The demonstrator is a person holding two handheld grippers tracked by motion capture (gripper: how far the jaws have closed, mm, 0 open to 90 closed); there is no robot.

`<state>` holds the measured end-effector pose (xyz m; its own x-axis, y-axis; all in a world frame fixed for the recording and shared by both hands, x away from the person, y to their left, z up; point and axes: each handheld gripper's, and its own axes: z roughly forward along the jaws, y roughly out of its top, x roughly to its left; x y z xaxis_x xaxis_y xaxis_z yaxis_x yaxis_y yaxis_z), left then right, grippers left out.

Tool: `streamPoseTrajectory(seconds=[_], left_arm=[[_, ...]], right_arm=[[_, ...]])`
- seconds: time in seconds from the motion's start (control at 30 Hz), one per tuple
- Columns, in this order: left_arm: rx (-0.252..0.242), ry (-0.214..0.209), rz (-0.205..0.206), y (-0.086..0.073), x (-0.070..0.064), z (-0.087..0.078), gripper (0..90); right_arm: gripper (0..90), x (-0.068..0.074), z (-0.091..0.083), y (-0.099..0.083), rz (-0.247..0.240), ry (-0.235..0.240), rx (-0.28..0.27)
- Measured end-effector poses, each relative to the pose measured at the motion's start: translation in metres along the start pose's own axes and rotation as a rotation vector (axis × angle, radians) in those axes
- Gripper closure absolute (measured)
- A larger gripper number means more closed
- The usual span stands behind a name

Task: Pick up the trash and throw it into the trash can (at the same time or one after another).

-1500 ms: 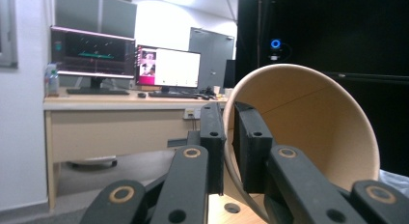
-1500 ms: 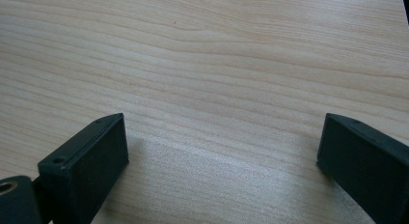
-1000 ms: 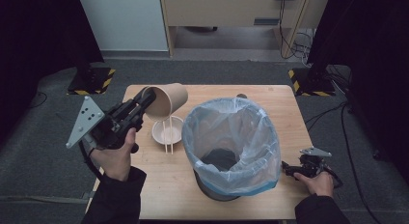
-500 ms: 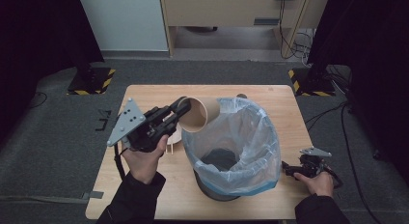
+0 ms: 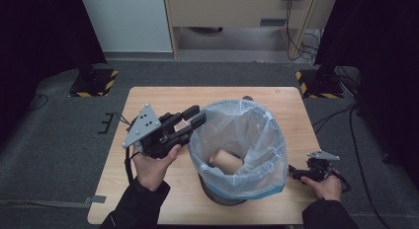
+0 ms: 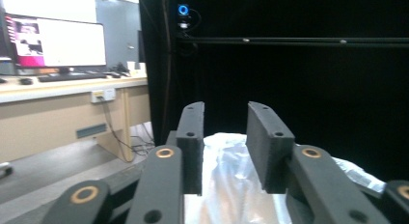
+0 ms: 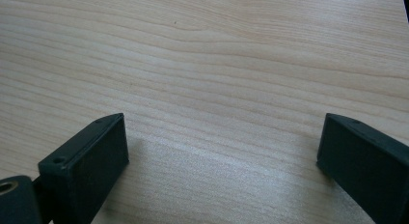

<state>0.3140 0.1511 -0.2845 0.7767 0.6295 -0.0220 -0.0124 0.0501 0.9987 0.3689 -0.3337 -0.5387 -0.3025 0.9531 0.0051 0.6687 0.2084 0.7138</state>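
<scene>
A brown paper cup (image 5: 226, 161) lies on its side at the bottom of a bin lined with a clear plastic bag (image 5: 271, 140) in the middle of the wooden table (image 5: 148, 98). My left gripper (image 5: 194, 117) hovers at the bin's left rim, open, with nothing between its jaws. In the left gripper view, the left gripper (image 6: 224, 113) points over the crinkled bag (image 6: 231, 185). My right gripper (image 5: 295, 173) rests low on the table to the right of the bin. In the right gripper view, the right gripper (image 7: 224, 132) is open wide over bare wood (image 7: 217, 79).
A small dark object (image 5: 247, 97) sits on the table just behind the bin. Beyond the table's far edge stand a desk and trailing cables (image 5: 296, 26). Black curtains close off both sides. Yellow-and-black striped feet (image 5: 94, 82) stand on the floor by the far corners.
My left gripper swung right from the table's left side to the bin's rim with the cup in it, then let go. The cup now lies inside the bin. The right gripper stayed put.
</scene>
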Motion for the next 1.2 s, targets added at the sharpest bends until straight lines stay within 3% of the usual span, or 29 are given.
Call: streamPoseTrajectory(seconds=[0.23,0.27,0.3,0.5,0.83,1.2], left_arm=[[0.04,0.121,0.003,-0.009,0.025,-0.03,59.0],[0.06,0.157,0.002,-0.015,0.032,-0.036,58.5],[0.06,0.157,0.002,-0.015,0.032,-0.036,57.8],[0.121,0.268,-0.014,-0.037,0.056,-0.048,52.6],[0.229,0.374,-0.057,-0.075,0.087,-0.043,47.7],[0.347,0.438,-0.075,-0.116,0.108,-0.03,45.4]], right_arm=[[4.2,0.0,0.0,0.0,-0.001,-0.001,0.0],[4.2,0.0,0.0,0.0,-0.001,-0.001,0.0],[4.2,0.0,0.0,0.0,-0.001,-0.001,0.0],[4.2,0.0,0.0,0.0,0.0,-0.001,0.0],[4.2,0.0,0.0,0.0,-0.004,0.003,0.001],[4.0,0.001,0.0,0.0,-0.012,0.012,0.003]])
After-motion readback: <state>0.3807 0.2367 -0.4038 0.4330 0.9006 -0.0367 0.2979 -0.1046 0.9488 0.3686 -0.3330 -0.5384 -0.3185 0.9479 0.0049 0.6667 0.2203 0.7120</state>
